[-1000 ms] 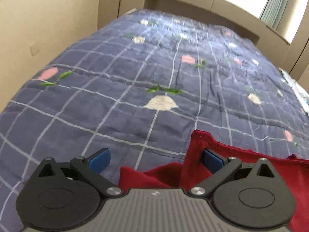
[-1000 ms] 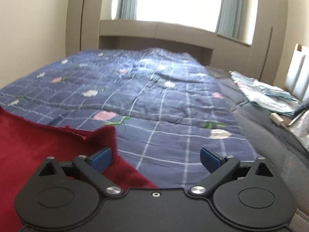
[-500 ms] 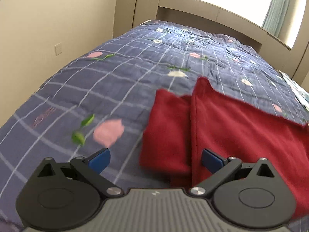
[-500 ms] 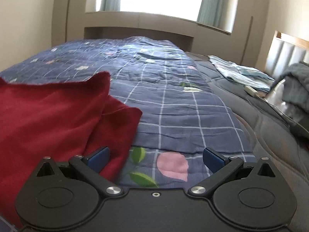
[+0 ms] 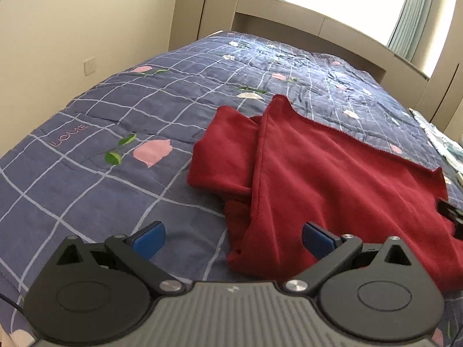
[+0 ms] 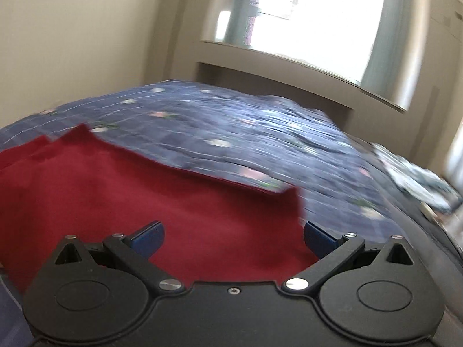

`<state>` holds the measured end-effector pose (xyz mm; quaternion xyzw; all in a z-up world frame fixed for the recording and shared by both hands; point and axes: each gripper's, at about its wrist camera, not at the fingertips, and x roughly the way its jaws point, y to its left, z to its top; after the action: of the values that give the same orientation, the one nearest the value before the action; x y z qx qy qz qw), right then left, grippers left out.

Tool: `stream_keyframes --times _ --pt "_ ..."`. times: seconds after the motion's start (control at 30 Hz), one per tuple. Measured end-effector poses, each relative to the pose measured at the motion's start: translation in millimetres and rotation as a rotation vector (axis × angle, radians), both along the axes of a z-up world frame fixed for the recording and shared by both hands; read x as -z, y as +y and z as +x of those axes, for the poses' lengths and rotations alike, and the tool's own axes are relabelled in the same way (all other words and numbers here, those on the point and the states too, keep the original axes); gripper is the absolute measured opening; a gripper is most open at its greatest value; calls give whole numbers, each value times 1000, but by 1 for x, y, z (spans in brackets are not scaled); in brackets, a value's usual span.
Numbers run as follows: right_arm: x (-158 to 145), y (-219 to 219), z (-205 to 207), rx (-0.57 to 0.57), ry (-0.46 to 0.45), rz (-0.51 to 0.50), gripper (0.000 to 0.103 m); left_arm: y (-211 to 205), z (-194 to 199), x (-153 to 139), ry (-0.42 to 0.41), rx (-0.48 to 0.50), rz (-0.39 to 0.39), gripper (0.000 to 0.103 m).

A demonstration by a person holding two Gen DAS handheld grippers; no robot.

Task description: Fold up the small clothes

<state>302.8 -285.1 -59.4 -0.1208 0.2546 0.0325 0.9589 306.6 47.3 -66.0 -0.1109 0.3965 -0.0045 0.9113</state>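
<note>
A folded dark-red cloth (image 5: 332,179) is lying on the blue checked quilt (image 5: 115,121), filling the frame's right half. Both the left gripper (image 5: 233,237) and right gripper (image 6: 233,238) are hanging spread wide, holding nothing.

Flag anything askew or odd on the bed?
The red cloth lies unevenly folded on the quilt: its top layer sits skewed, leaving a lower layer sticking out at the left. No damage visible.

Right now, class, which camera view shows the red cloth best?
The left wrist view: the red cloth is sharp, with its folded layers and hemmed edge visible on the quilt. The right wrist view is motion-blurred and shows only a flat red patch.
</note>
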Motion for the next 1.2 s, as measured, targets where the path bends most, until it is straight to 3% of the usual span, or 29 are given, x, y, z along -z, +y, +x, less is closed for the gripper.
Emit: stream_keyframes --times 0.13,0.33,0.5,0.77,1.03,1.2 --pt "7 47 42 -76 13 -48 102 -3 2 1 23 8 -13 103" --pt "17 81 97 -79 16 -131 102 -8 4 5 43 16 -7 103" --pt "26 91 107 -82 34 -165 102 -10 6 7 51 23 6 103" --pt "35 93 52 -100 34 -182 102 -12 7 7 57 29 12 103" --pt "34 82 -17 -41 35 -63 102 -15 6 9 68 26 28 103" --pt "35 86 -39 -13 46 -27 102 -18 2 8 76 27 19 103"
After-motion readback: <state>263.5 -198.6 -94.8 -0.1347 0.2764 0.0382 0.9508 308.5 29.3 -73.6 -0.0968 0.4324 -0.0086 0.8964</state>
